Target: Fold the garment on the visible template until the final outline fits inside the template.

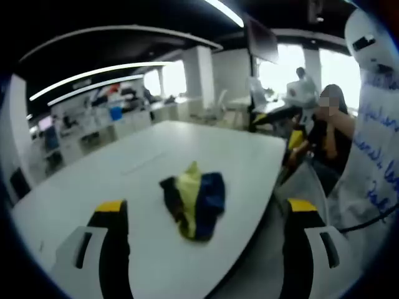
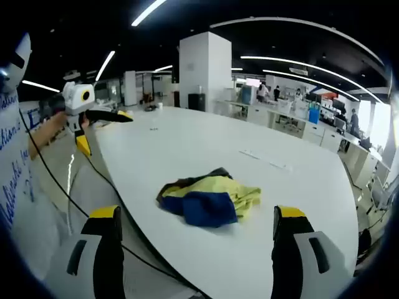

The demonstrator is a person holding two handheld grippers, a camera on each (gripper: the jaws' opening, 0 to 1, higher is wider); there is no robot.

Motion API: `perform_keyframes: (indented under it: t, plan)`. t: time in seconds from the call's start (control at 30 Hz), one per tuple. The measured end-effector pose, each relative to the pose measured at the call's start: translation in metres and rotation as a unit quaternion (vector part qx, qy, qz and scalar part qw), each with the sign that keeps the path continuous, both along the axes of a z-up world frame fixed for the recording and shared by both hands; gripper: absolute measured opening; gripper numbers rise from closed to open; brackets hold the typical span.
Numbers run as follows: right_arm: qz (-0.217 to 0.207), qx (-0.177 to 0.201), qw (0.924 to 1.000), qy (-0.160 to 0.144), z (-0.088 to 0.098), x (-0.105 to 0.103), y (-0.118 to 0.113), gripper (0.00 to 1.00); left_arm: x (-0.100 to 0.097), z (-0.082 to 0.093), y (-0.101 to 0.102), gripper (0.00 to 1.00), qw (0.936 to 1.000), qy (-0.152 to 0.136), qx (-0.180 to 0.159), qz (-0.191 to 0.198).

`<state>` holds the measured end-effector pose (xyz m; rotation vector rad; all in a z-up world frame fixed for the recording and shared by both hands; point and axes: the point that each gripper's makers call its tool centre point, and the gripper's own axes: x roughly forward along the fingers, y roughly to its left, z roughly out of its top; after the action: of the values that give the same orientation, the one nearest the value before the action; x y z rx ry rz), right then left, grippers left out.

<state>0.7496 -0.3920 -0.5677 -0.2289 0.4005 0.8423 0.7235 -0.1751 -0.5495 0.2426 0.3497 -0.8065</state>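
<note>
Garment (image 2: 209, 198) lies crumpled on table (image 2: 187, 143); both grippers' fingers spread wide, empty; left gripper (image 2: 105, 129) visible from right gripper view.

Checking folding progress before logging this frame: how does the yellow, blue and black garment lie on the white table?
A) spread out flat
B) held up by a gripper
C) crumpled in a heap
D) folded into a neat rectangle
C: the yellow, blue and black garment sits bunched in a heap on the white table, both grippers apart from it.

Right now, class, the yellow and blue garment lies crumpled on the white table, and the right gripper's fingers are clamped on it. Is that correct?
Not quite. The garment does lie crumpled on the white table, but the right gripper is not clamped on it: in the right gripper view its fingers stand open and apart from the cloth, holding nothing.
</note>
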Motion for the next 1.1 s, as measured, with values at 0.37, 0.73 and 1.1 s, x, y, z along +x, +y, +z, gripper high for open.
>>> perform_keyframes:
  t: [0.37, 0.73, 1.1]
  plan:
    - [-0.005, -0.004, 0.9998, -0.019, 0.001, 0.003, 0.007, 1.00, 0.007, -0.007, 0.003, 0.99, 1.0000, 0.003, 0.005, 0.002]
    - [-0.024, 0.014, 0.9995, -0.018, -0.005, 0.003, 0.023, 0.94, 0.006, -0.013, 0.021, 0.99, 0.9998, -0.001, 0.020, -0.002]
    - [-0.038, 0.010, 0.9990, -0.021, -0.006, 0.007, 0.026, 0.94, 0.010, -0.011, 0.022, 0.99, 0.9998, -0.008, 0.013, -0.015]
